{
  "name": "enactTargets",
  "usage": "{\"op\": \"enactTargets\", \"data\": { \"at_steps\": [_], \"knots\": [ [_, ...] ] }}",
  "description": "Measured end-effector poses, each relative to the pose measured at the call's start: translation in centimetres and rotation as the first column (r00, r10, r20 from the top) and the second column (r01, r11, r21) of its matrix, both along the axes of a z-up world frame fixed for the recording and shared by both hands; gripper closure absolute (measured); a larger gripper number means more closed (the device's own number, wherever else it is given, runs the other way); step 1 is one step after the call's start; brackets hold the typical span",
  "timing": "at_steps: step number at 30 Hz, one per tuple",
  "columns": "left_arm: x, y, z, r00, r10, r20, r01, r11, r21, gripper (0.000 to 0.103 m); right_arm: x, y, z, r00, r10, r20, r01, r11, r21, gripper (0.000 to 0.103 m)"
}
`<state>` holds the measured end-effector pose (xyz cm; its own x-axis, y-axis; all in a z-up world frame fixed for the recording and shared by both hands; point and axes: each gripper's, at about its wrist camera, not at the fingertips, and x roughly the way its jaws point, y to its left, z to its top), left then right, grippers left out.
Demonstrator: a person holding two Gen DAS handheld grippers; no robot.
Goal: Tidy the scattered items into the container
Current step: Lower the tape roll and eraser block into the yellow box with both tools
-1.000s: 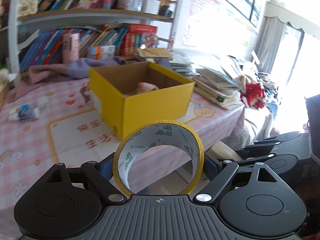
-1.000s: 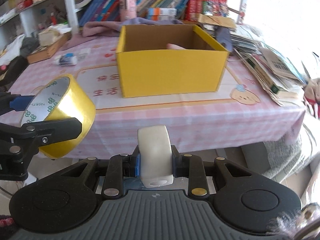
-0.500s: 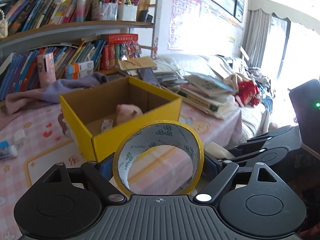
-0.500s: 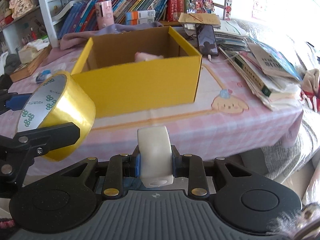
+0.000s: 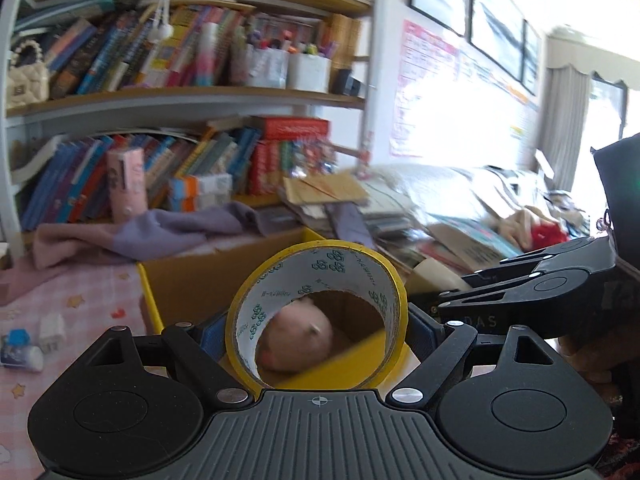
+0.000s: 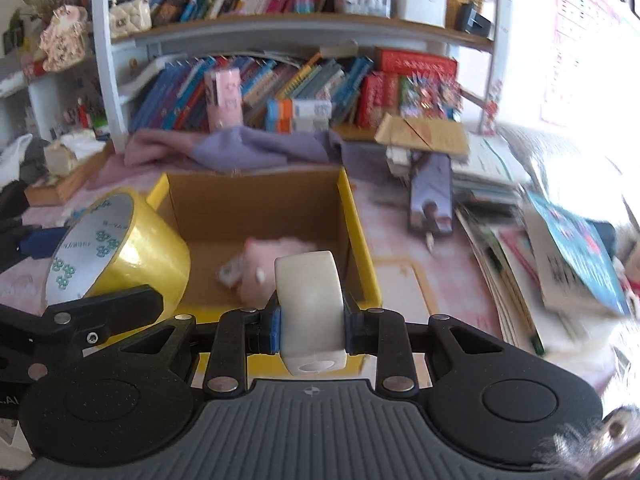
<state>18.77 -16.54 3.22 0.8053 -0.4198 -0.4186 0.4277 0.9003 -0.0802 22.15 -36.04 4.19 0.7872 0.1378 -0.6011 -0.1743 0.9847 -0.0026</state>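
- My left gripper (image 5: 318, 338) clamps the yellow packing-tape roll (image 5: 318, 312); my right gripper (image 6: 310, 326) pinches the small white tape roll (image 6: 310, 304).
- Both have moved from the table edge to over the yellow cardboard box (image 6: 360, 240), so release comes next.

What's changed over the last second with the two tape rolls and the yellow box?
Both grippers carried their rolls forward from short of the table edge to above the yellow box. Nothing was let go: the left gripper keeps the yellow tape roll, the right gripper the white roll. The pink toy stays inside.
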Motion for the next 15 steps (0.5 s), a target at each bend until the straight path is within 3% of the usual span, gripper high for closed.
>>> {"op": "enactTargets", "data": {
  "at_steps": [5, 10, 15],
  "knots": [
    [2.6, -0.8, 0.3, 0.996, 0.091, 0.003, -0.091, 0.996, 0.026, 0.016, 4.1, -0.4, 0.5, 0.996, 0.083, 0.034, -0.083, 0.996, 0.019, 0.077],
    [6.0, -1.9, -0.6, 0.984, 0.156, -0.085, -0.147, 0.983, 0.106, 0.016, 8.7, 0.0, 0.5, 0.987, 0.156, 0.030, -0.157, 0.986, 0.046, 0.077],
    [8.1, -2.8, -2.1, 0.971, 0.171, -0.165, -0.144, 0.975, 0.168, 0.016, 13.1, 1.4, -0.6, 0.974, 0.224, -0.033, -0.221, 0.973, 0.068, 0.077]
  ]
}}
